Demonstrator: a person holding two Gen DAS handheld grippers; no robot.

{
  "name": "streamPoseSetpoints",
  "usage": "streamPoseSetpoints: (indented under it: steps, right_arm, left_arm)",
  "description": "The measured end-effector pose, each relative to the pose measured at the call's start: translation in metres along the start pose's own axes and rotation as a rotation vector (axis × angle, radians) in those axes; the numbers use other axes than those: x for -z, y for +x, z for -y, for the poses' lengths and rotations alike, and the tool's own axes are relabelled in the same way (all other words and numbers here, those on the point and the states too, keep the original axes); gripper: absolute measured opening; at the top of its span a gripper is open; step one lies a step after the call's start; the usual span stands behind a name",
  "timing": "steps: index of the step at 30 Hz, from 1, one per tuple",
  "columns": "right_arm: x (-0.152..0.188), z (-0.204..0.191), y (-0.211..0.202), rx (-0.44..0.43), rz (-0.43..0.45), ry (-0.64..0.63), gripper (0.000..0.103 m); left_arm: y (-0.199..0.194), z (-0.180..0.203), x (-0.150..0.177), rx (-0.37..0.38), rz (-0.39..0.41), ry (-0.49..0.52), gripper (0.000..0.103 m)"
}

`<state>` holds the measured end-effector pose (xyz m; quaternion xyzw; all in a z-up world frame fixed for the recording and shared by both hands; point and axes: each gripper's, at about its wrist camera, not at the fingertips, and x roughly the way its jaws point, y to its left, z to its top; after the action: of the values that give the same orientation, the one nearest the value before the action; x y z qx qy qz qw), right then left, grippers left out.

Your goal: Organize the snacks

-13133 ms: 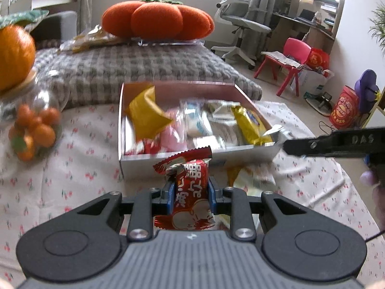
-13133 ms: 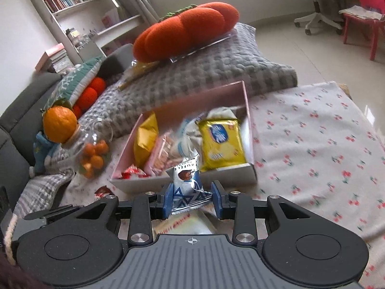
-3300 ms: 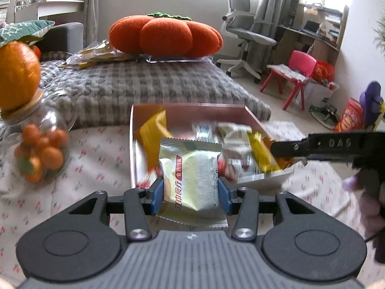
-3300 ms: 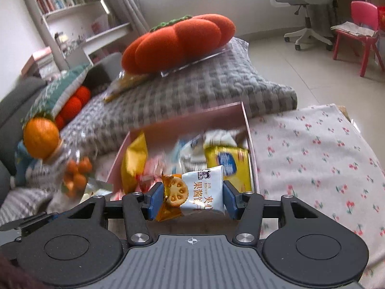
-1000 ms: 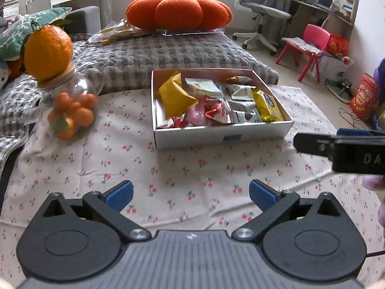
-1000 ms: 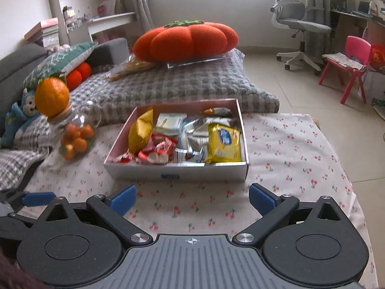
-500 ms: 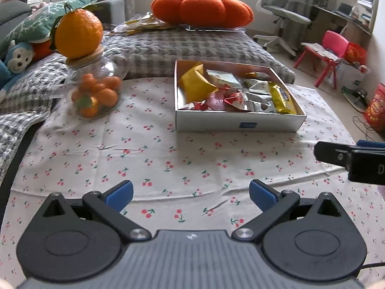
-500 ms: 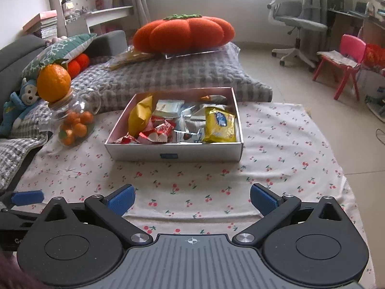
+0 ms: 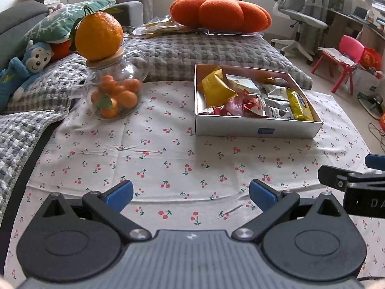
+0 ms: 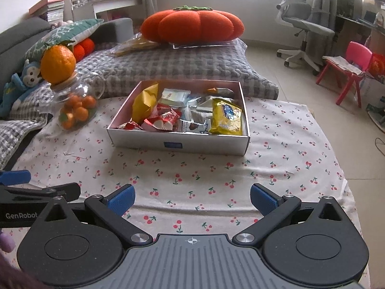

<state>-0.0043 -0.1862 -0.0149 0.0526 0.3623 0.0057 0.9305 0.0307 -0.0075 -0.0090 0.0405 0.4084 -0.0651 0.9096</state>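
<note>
The left gripper [image 9: 191, 193] hangs low over the cherry-print tablecloth [image 9: 154, 159], its blue-padded fingers spread wide with nothing between them. The right gripper [image 10: 192, 196] matches it — jaws fully apart, empty, above the same cloth. Each shows at the edge of the other's view, side by side and well short of the box.

The snacks sit inside a shallow white box [image 9: 255, 128] with a pinkish interior, standing on the cloth ahead of both grippers. In it, a crumpled yellow packet [image 10: 144, 102] leans at the left end, red-and-white wrappers [image 10: 166, 120] lie near the front wall, silver-white sachets [image 10: 195, 110] fill the middle, and a yellow biscuit pack [image 10: 226, 116] lies flat along the right wall. A small blue label [image 10: 172, 145] marks the box's front face.

To the left of the box, well apart from it, stands a glass jar [image 9: 115, 91] of small oranges, capped by a wooden lid with a large orange [image 9: 98, 38] perched on top. Behind the cloth lies a grey checked cushion [image 9: 211, 50] — on it rests an orange pumpkin-shaped pillow [image 9: 220, 15]. A blue monkey plush [image 9: 28, 65] lies at far left.
</note>
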Motion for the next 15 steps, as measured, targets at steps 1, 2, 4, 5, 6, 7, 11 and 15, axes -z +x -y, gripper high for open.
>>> streamPoseSetpoints:
  steps: [1, 2, 4, 5, 6, 7, 11, 15]
  right_arm:
    - [-0.0001, -0.0004, 0.0000, 0.003, 0.001, -0.003, 0.103]
    - [0.0001, -0.0008, 0.0000, 0.004, 0.001, -0.006, 0.103]
    - [0.0004, -0.0009, 0.0000, 0.002, 0.000, -0.004, 0.103]
    - [0.0006, -0.0007, 0.0000, -0.001, -0.002, -0.002, 0.103]
    - [0.0008, -0.0010, 0.0004, -0.001, -0.003, -0.001, 0.103]
    - [0.0009, -0.0009, 0.0005, 0.000, -0.003, -0.001, 0.103]
    - [0.0014, -0.0013, 0.0011, 0.003, -0.006, -0.003, 0.103]
    - [0.0019, -0.0012, 0.0012, 0.003, -0.006, -0.004, 0.103]
  left_arm:
    - [0.0002, 0.0000, 0.0001, -0.001, 0.000, 0.000, 0.103]
    - [-0.0001, -0.0002, 0.0002, -0.002, 0.001, -0.001, 0.103]
    - [-0.0003, -0.0002, 0.0006, -0.001, -0.001, -0.002, 0.103]
    - [-0.0003, -0.0002, 0.0009, 0.000, -0.002, -0.002, 0.103]
    - [-0.0005, -0.0002, 0.0011, 0.001, -0.003, -0.003, 0.103]
    - [-0.0007, -0.0002, 0.0013, 0.001, -0.002, -0.004, 0.103]
    - [-0.0007, 0.0008, 0.0006, 0.003, -0.002, -0.002, 0.103]
    - [-0.0007, 0.0013, 0.0008, 0.003, -0.003, 0.001, 0.103]
